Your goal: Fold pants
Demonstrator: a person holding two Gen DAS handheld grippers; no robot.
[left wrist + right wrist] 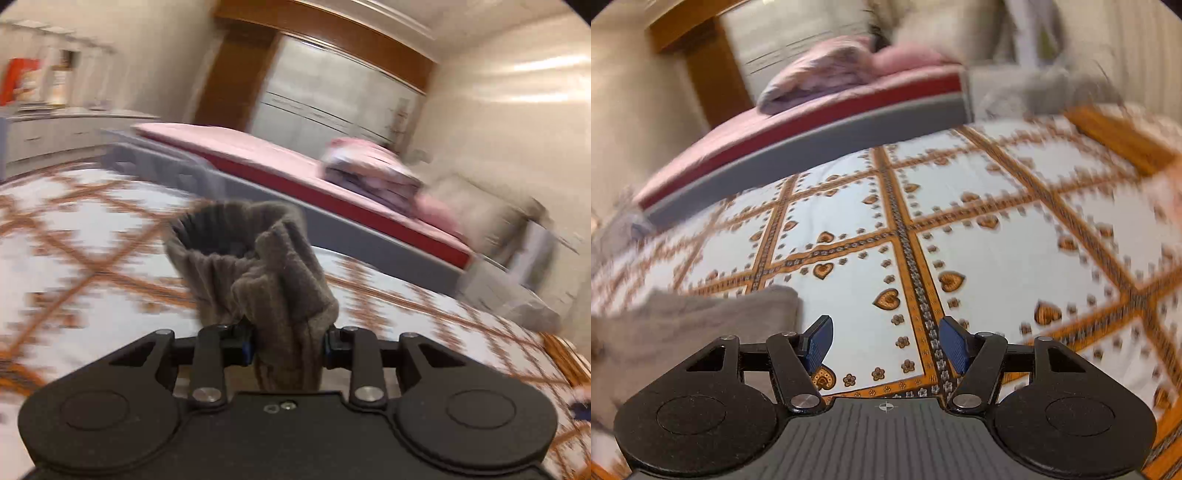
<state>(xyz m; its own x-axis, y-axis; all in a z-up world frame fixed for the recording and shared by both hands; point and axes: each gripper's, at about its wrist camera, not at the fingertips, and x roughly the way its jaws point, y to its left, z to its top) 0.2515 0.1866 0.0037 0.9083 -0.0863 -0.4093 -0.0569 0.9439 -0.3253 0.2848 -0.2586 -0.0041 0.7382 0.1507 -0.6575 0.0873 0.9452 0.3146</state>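
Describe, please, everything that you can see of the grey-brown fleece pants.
The grey-brown fleece pants look soft and fuzzy. In the left wrist view a bunched part with a gathered, ribbed opening stands up between the fingers of the left gripper, which is shut on it. In the right wrist view more of the fabric lies on the patterned white-and-orange bedspread.

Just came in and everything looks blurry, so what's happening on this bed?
A person with a gripper in each hand is folding pants on a patterned bedspread. The left gripper is shut on a bunched part of the grey-brown pants, with the elastic opening sticking up past the fingers. The right gripper is open and empty above the bedspread, and more of the pants lies to its left. The fold isn't finished.
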